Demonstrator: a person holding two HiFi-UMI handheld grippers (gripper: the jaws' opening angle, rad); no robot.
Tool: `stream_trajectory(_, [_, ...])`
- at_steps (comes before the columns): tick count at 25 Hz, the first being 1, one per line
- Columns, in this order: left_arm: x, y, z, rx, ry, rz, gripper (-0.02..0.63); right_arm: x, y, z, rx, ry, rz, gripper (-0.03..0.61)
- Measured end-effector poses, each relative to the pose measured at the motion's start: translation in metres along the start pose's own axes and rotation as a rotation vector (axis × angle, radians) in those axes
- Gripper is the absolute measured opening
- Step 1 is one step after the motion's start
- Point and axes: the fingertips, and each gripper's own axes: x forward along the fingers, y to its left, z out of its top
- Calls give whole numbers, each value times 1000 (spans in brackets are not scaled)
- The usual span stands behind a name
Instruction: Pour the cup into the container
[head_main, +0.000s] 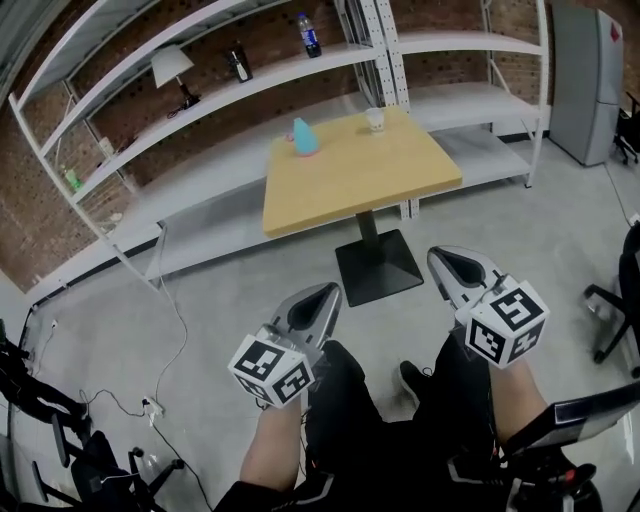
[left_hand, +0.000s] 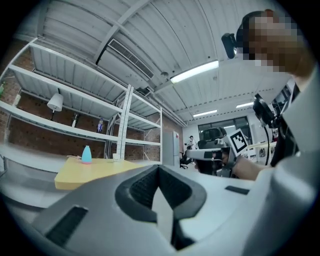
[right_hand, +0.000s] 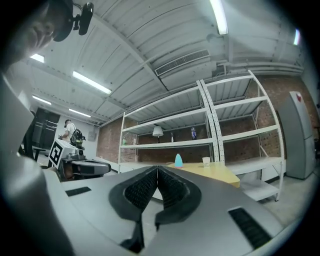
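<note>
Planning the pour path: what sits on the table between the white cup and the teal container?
Nothing does. Only bare wooden tabletop separates the cup from the teal container. This shows most clearly in the head view.

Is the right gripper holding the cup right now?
No, the cup stands on the table, well away from the right gripper, whose jaws are shut on nothing.

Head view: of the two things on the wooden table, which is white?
The small white cup, the right-hand one; the other, a turquoise cone-shaped container with a pink base, stands left of it.
</note>
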Motion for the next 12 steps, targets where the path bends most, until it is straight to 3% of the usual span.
stream_trajectory(12, [113, 186, 8, 14, -22, -35, -8, 191, -84, 5, -18, -17, -44, 2])
